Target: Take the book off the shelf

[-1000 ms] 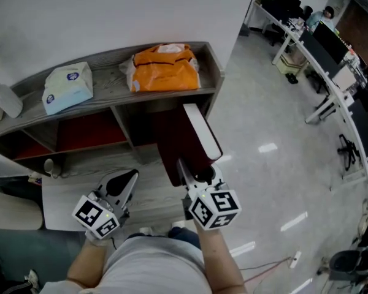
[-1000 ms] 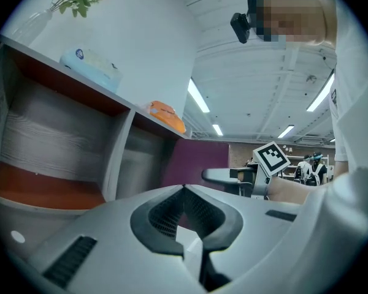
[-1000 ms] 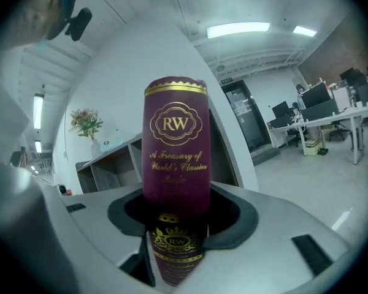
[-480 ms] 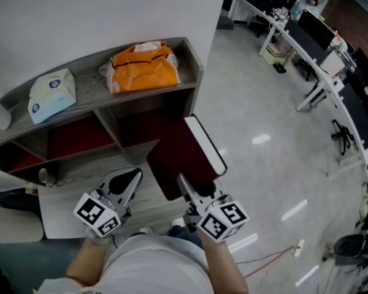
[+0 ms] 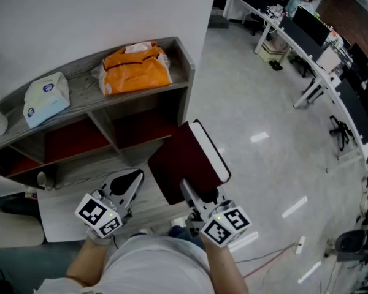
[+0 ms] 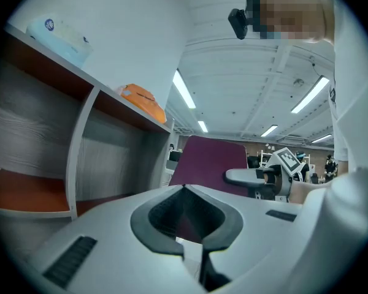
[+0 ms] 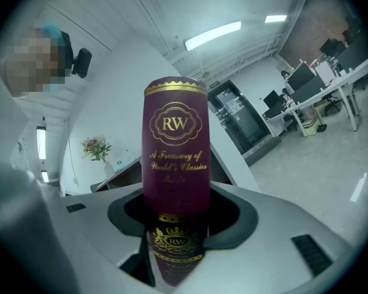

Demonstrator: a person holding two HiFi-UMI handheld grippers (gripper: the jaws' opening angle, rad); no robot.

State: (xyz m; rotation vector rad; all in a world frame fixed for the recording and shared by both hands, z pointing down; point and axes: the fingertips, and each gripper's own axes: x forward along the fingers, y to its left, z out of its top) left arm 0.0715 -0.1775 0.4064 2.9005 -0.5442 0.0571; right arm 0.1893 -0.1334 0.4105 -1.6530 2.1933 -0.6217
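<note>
A maroon hardback book point(image 5: 183, 163) with white page edges is out of the grey shelf unit point(image 5: 92, 94), in front of its lower right compartment. My right gripper point(image 5: 197, 193) is shut on the book's near end. In the right gripper view the gold-lettered spine point(image 7: 175, 158) stands upright between the jaws of the right gripper point(image 7: 175, 228). My left gripper point(image 5: 127, 182) hovers low to the book's left, shut and holding nothing. In the left gripper view, the left gripper point(image 6: 187, 216) faces the book's cover point(image 6: 208, 164) and the shelf's compartments.
An orange bag point(image 5: 137, 69) and a pale blue tissue pack point(image 5: 46, 98) lie on the shelf top. A white wall rises behind the shelf. Desks with monitors point(image 5: 319, 48) stand at the far right across the glossy floor point(image 5: 264, 133).
The right gripper has drawn the book back out of the lower right compartment towards me. The left gripper has kept its place.
</note>
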